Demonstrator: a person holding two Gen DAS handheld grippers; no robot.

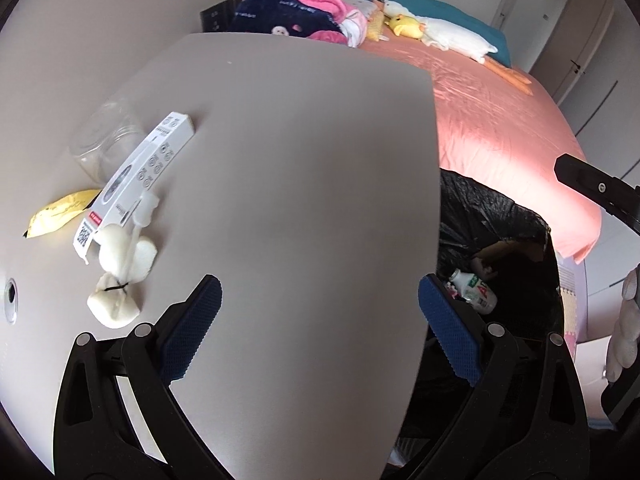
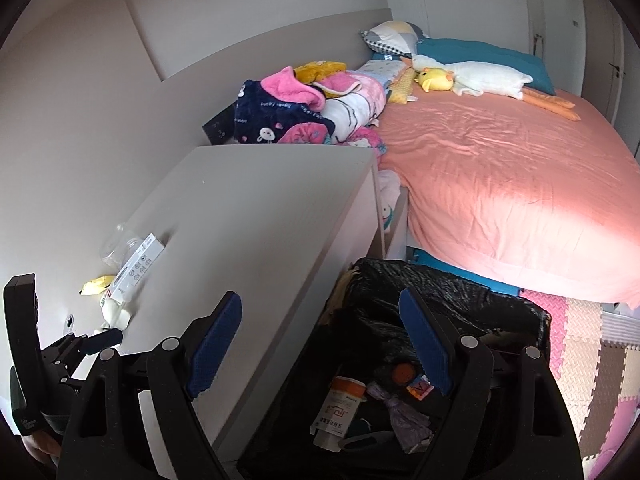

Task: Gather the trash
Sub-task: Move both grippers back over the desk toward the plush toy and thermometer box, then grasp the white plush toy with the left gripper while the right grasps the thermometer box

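On the grey table (image 1: 300,160), at its left side, lie a white printed box (image 1: 144,172), a clear plastic container (image 1: 104,140), a yellow wrapper (image 1: 60,212) and a white tied bag (image 1: 120,276). My left gripper (image 1: 320,296) hangs open over the table's near right part, to the right of these items and holding nothing. My right gripper (image 2: 320,312) is open and holds nothing, above the near edge of the black-lined trash bin (image 2: 460,284) beside the table. In the bin lie an orange-capped bottle (image 2: 340,408), a purple wad (image 2: 400,416) and a small carton (image 2: 420,390).
A bed with a pink sheet (image 2: 500,168) lies behind the bin, with piled clothes (image 2: 300,112) and plush toys (image 2: 472,76) on it. Foam floor mats (image 2: 592,340) lie at the right. A wall runs along the table's left side.
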